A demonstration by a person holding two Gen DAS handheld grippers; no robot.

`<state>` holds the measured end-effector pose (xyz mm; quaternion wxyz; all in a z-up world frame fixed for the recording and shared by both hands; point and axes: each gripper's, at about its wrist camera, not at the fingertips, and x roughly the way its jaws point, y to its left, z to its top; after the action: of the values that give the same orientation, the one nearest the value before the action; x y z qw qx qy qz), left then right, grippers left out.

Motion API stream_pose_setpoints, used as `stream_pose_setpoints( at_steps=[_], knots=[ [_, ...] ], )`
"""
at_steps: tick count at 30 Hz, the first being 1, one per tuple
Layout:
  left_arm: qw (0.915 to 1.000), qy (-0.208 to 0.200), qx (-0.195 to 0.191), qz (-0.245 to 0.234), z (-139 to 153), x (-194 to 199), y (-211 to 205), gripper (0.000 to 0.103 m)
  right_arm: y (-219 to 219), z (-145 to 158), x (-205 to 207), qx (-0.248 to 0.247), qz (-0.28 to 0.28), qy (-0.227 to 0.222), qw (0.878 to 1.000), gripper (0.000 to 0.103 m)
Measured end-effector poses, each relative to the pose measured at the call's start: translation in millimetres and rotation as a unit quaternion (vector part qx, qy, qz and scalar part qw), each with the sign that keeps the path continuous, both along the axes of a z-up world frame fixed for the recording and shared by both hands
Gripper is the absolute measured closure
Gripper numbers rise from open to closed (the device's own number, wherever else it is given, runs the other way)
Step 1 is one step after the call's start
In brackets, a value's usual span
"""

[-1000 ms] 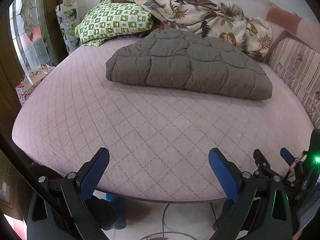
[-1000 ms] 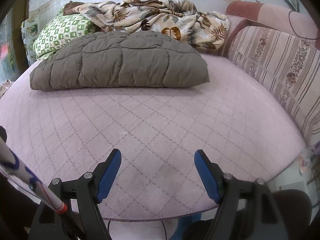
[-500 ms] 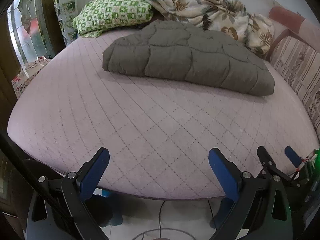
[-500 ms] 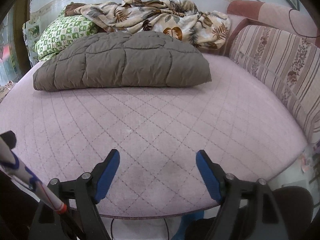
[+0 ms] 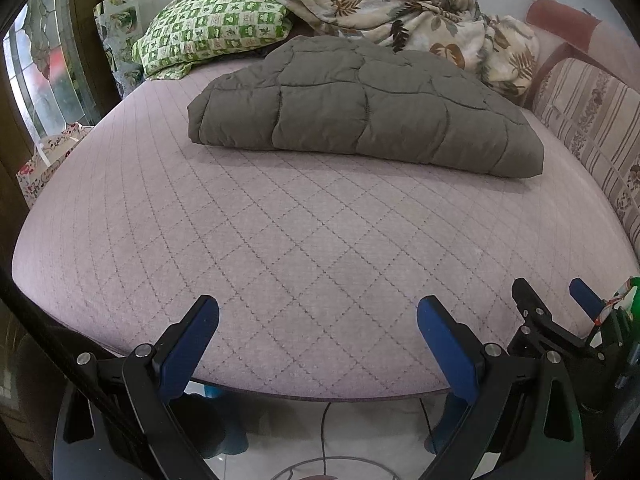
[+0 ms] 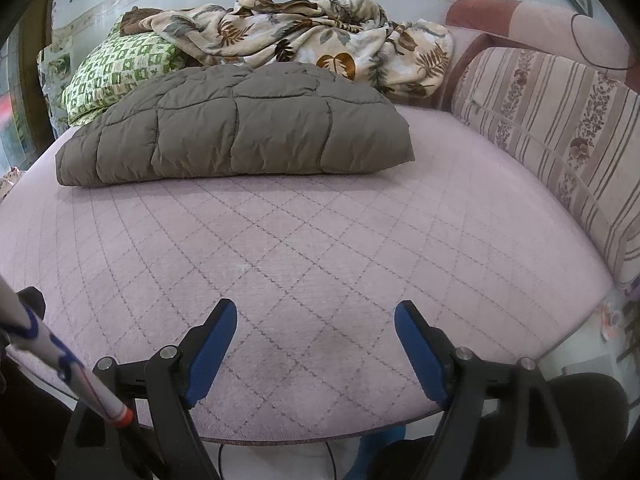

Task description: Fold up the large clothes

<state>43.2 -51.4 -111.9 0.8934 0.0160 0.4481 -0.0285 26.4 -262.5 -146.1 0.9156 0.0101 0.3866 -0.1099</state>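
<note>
Both grippers hang at the bottom of their own views, over the near edge of the bed [image 5: 280,248], and neither one has anything between its blue pads. The left gripper [image 5: 318,320] stands spread wide, as it did a second ago. The right gripper [image 6: 316,324] has just been opening a little further over the last second, with only bare mattress cover showing through the gap. In the left view it also shows as a dark frame at the lower right.

Little else has changed. The quilted grey-brown jacket [image 6: 240,132], the task's garment, lies in the upper middle of both views, well apart from the grippers, in the same puffy folded bundle as before; in the left view it sits slightly lower and larger in the frame than half a second ago, which looks like a small tilt of that camera, not a move of the jacket. Judged from this, the folding looks finished or close to it, and the released grippers are backed off.

No box, basket or bin is clearly in view. Behind the jacket, a green checked pillow [image 5: 212,32] and a leaf-print blanket [image 5: 392,12] lie heaped against the wall.
</note>
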Motion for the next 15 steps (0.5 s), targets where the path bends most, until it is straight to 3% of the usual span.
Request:
stream_pose_setpoints(
  at_steps=[15],
  knots=[
    [0.9999,-0.008,-0.003,0.005,-1.5,0.0,1.7,0.004,4.9,-0.9,1.2,-0.013,0.001,-0.002,1.000,0.018]
  ],
)
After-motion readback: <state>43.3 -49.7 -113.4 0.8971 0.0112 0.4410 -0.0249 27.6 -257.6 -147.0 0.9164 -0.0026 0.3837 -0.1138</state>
